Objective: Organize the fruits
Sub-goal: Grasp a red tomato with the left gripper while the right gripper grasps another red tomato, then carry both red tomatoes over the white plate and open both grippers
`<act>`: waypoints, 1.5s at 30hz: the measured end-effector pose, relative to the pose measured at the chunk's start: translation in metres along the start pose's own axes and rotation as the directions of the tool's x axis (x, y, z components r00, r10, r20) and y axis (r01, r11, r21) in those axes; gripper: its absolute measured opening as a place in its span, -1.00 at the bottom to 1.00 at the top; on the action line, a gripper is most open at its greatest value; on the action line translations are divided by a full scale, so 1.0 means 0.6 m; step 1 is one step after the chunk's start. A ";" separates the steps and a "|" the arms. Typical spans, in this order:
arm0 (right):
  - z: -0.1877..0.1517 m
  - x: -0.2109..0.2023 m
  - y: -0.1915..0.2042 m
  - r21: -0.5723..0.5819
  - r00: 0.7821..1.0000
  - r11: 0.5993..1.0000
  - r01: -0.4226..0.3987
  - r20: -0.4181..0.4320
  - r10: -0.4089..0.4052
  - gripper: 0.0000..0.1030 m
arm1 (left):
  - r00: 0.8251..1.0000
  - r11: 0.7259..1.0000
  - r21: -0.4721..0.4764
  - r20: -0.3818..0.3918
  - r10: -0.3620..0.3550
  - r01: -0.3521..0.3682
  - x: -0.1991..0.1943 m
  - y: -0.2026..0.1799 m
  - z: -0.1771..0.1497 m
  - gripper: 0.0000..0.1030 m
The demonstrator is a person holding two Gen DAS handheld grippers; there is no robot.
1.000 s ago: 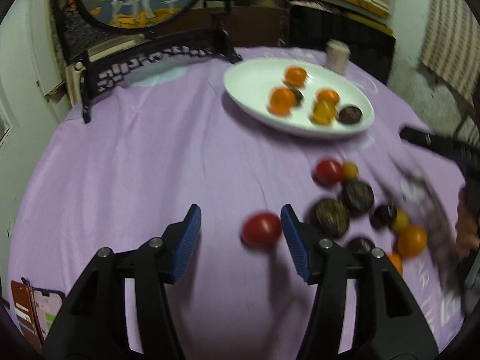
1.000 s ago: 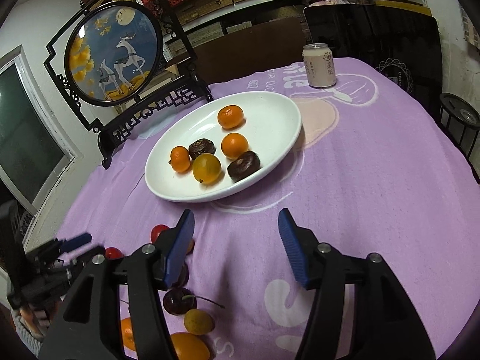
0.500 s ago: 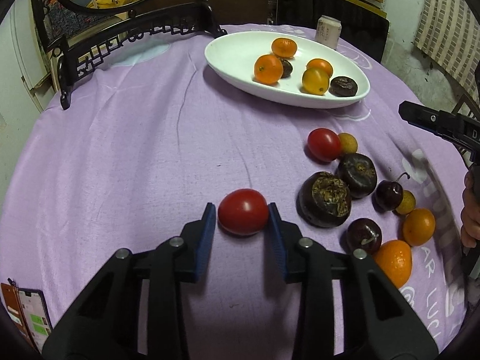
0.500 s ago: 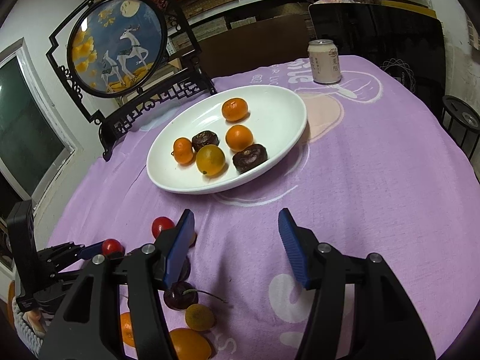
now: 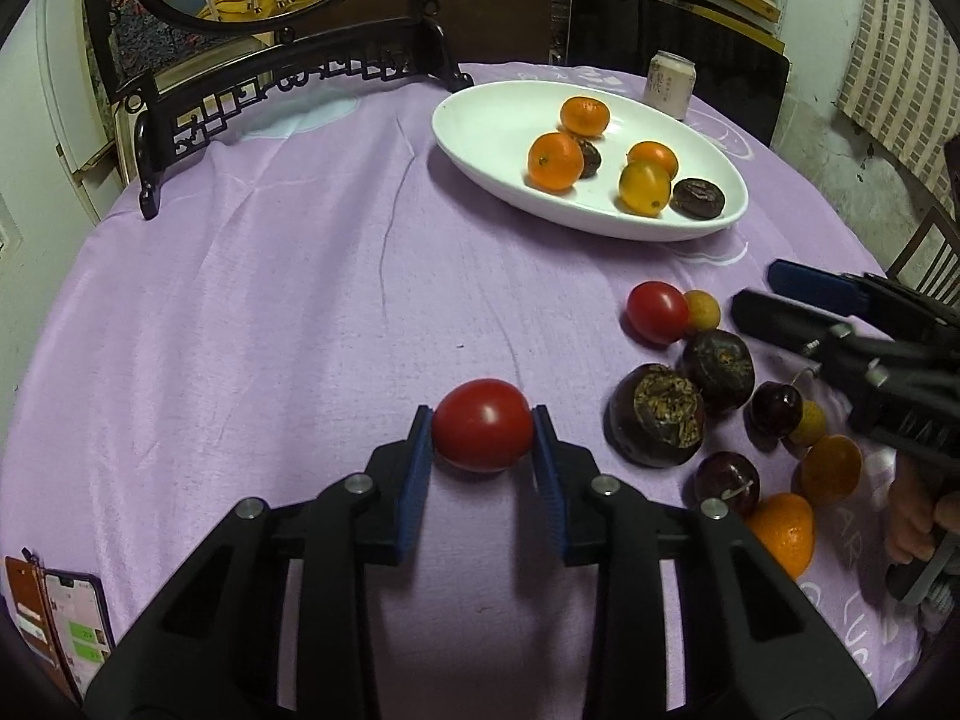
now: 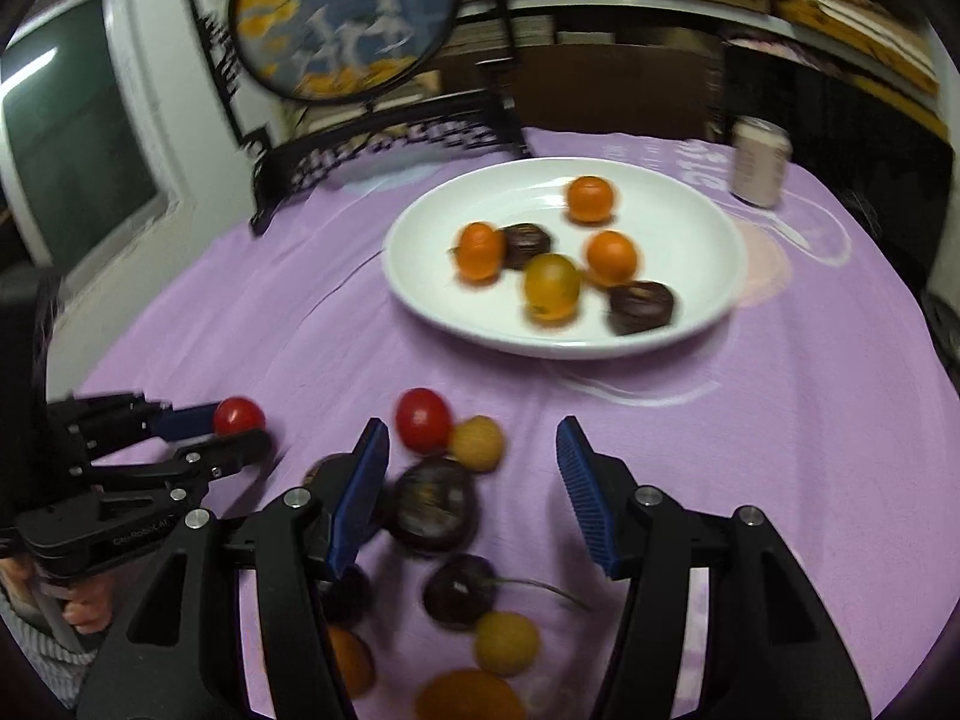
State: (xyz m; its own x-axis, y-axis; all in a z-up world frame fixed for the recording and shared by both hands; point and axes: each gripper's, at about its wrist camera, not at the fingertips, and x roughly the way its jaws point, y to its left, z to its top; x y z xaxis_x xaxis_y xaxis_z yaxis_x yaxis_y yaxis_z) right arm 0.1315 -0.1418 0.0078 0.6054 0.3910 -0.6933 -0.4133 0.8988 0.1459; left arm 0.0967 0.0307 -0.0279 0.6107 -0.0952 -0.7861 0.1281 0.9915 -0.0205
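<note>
On the purple tablecloth (image 5: pixel 252 312), short of the white plate (image 5: pixel 480 132), a red tomato (image 5: pixel 483 425) sits pinched between the left gripper (image 5: pixel 482 441) pads — jaws closing. Right gripper (image 6: pixel 474 480) — closing, nothing pressed — hovers over loose fruit.

Both grippers: black plastic frames, ribbed blue finger pads, silver round screw heads on the linkages. Left gripper (image 5: pixel 483 423), right gripper (image 6: pixel 471 474). White lettering on the left gripper's body, blurred. Grey-striped knit sleeve (image 6: pixel 24 630) at the person's left wrist.
</note>
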 end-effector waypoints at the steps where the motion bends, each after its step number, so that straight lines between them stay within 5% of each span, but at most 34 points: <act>1: 0.005 0.007 0.014 -0.037 1.000 0.999 0.002 -0.002 -0.002 0.05 | 1.000 1.000 -0.002 -0.001 -0.001 0.001 0.000 0.001 0.000 -0.36; 6: 0.024 0.039 0.045 -0.129 0.999 0.992 -0.011 -0.039 0.006 -0.25 | 1.000 1.000 -0.003 -0.006 -0.008 0.008 0.001 0.001 0.001 -0.36; 14: 0.028 0.071 0.041 -0.181 0.993 0.983 -0.005 -0.121 -0.017 -0.43 | 0.999 1.000 0.005 -0.038 -0.011 0.011 0.013 -0.001 0.000 -0.36; 26: 0.023 0.077 0.063 -0.280 0.987 0.959 0.045 -0.133 -0.085 -0.47 | 0.999 1.000 0.010 -0.041 -0.001 0.002 0.018 -0.004 -0.001 -0.36; 36: 0.029 0.032 -0.008 -0.051 0.996 0.998 -0.027 -0.087 0.023 -0.48 | 1.000 1.000 0.004 -0.027 -0.002 0.002 0.013 -0.003 0.001 -0.36; 45: 0.009 -0.028 -0.085 0.135 0.995 0.987 -0.089 -0.027 0.093 -0.48 | 1.000 1.000 -0.002 -0.016 -0.003 0.003 0.010 -0.005 -0.002 -0.36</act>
State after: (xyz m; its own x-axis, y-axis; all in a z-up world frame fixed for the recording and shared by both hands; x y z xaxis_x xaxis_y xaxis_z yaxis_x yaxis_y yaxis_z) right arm 0.1461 -0.1929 0.0157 0.5456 0.4678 -0.6953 -0.3697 0.8790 0.3012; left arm 0.0988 0.0273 -0.0331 0.5979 -0.0965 -0.7957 0.1285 0.9914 -0.0237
